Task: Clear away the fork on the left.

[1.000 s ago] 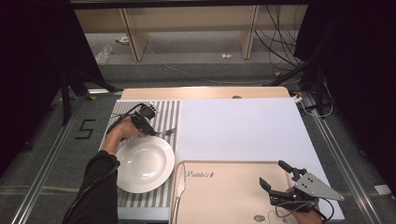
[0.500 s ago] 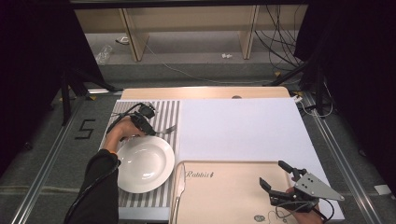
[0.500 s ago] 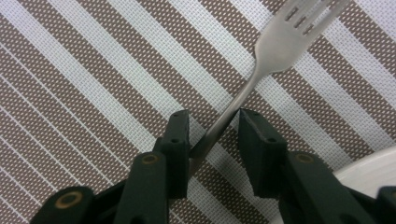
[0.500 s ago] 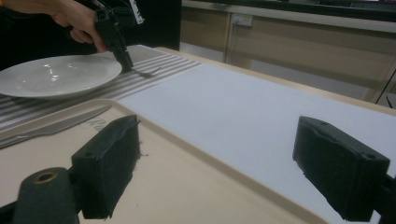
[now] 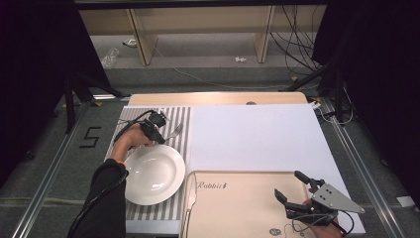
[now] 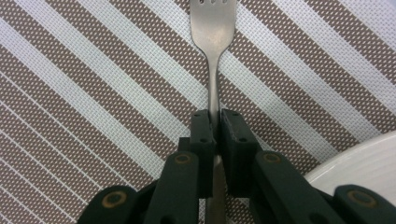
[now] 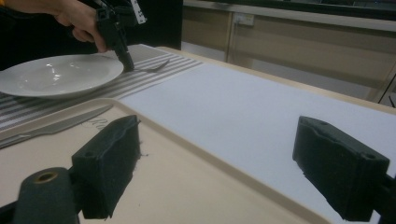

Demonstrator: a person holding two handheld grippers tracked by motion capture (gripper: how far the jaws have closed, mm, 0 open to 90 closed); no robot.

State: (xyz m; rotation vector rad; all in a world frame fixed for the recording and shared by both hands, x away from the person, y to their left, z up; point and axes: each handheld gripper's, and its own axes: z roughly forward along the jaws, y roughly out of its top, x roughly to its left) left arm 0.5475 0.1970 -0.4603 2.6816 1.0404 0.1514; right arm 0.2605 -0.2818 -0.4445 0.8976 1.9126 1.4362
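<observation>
A silver fork (image 6: pixel 213 28) lies on the striped placemat (image 6: pixel 93 93), tines pointing away from me. My left gripper (image 6: pixel 215 121) points down at it, and its jaws have just been closing. The pads now press on the fork's thin handle from both sides. From above, the left gripper (image 5: pixel 159 139) stands just behind the white plate (image 5: pixel 153 173), with the fork (image 5: pixel 173 133) angled off to its right. My right gripper (image 5: pixel 287 183) hovers over the beige tray (image 5: pixel 237 208) at the front right, jaws wide open with nothing between them.
A table knife (image 5: pixel 190 198) lies along the tray's left edge, beside the plate. A large white sheet (image 5: pixel 257 134) covers the table's middle and right. In the right gripper view, the left gripper (image 7: pixel 126 65) and the plate (image 7: pixel 56 72) show far off.
Both hands stay where they were, and the fork, plate and knife have not shifted.
</observation>
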